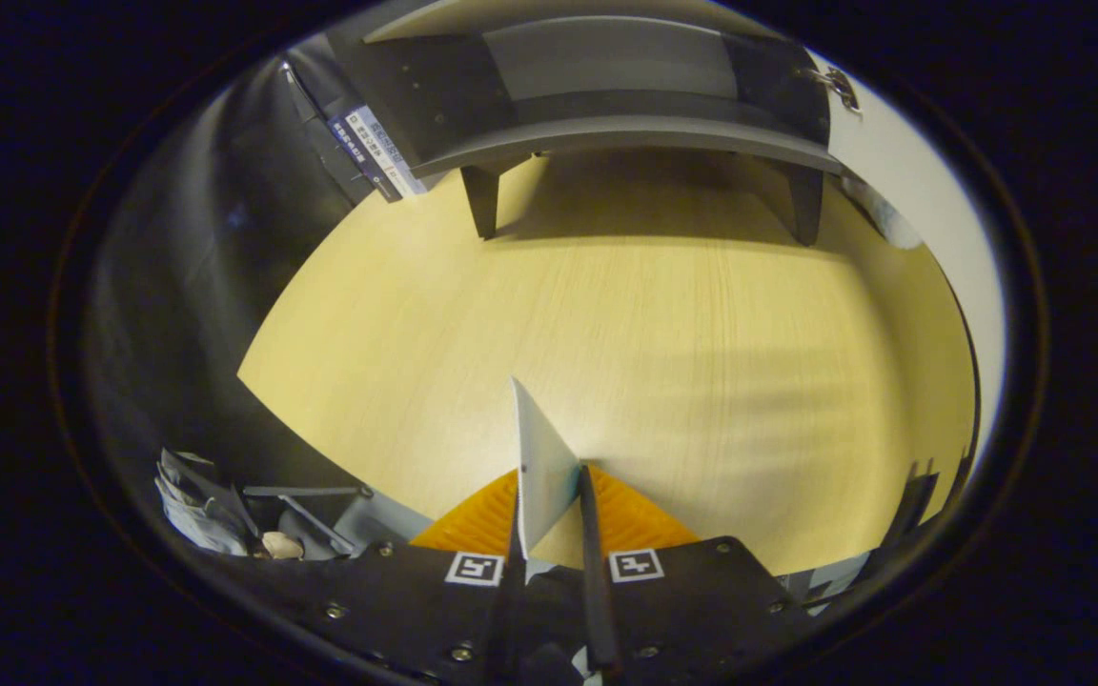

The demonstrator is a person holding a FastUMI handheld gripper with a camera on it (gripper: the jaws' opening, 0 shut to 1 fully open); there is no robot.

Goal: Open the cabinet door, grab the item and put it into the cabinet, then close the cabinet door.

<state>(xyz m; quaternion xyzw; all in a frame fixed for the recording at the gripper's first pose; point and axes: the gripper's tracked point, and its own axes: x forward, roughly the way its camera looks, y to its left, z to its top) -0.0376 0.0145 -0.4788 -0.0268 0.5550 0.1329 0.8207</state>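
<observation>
My gripper is shut on a thin white flat item, which stands on edge between the fingers and sticks out ahead of them over the light wooden table. Well beyond the fingers, at the table's far side, stands the dark grey cabinet on short legs. Its front is open, and I see a bare shelf inside. The pale door is swung out to the right, with a metal hinge at its top.
A dark panel with a white label leans at the cabinet's left. Below the table's left edge lie crumpled paper and metal bars. Bare tabletop stretches from the fingers to the cabinet legs.
</observation>
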